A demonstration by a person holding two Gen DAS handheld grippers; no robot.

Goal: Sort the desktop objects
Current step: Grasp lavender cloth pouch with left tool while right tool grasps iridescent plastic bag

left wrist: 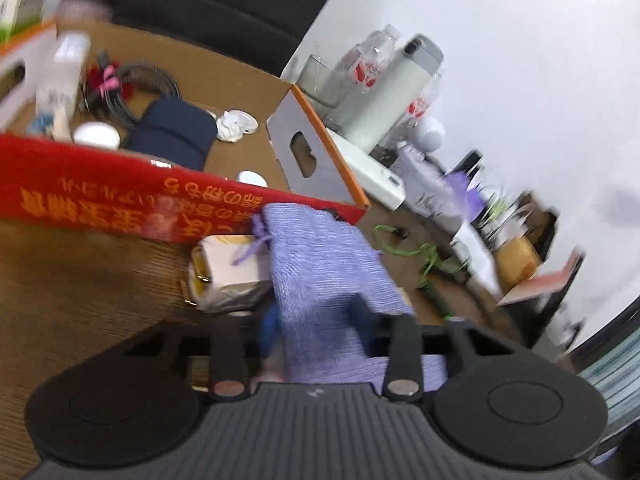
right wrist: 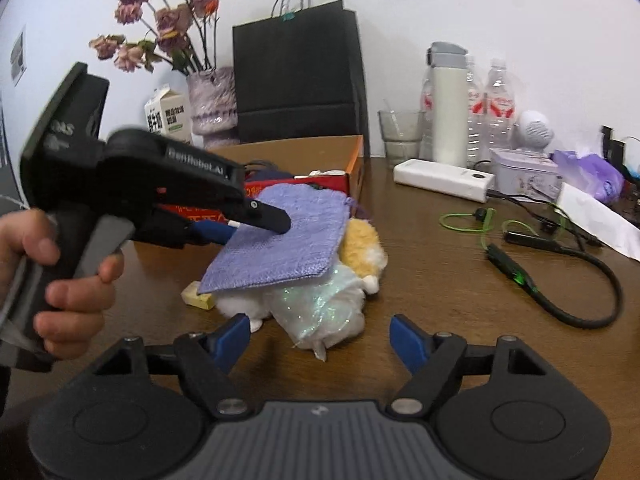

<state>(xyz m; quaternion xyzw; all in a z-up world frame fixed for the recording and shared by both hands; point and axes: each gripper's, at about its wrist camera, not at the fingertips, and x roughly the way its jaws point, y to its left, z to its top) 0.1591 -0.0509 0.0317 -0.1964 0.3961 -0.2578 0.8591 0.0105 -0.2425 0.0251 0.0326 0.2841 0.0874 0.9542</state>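
My left tool (right wrist: 260,220) is clamped on the purple pouch (right wrist: 280,240); I should lift it level over the box (left wrist: 240,76) wall. My right tool (right wrist: 320,332) sits apart, empty.

Left gripper (right wrist: 256,220) body reads "IrenRobotAI"; other txt illegible.

A black paper bag (right wrist: 298,76) stands behind the box, beside a vase of dried roses (right wrist: 210,100).
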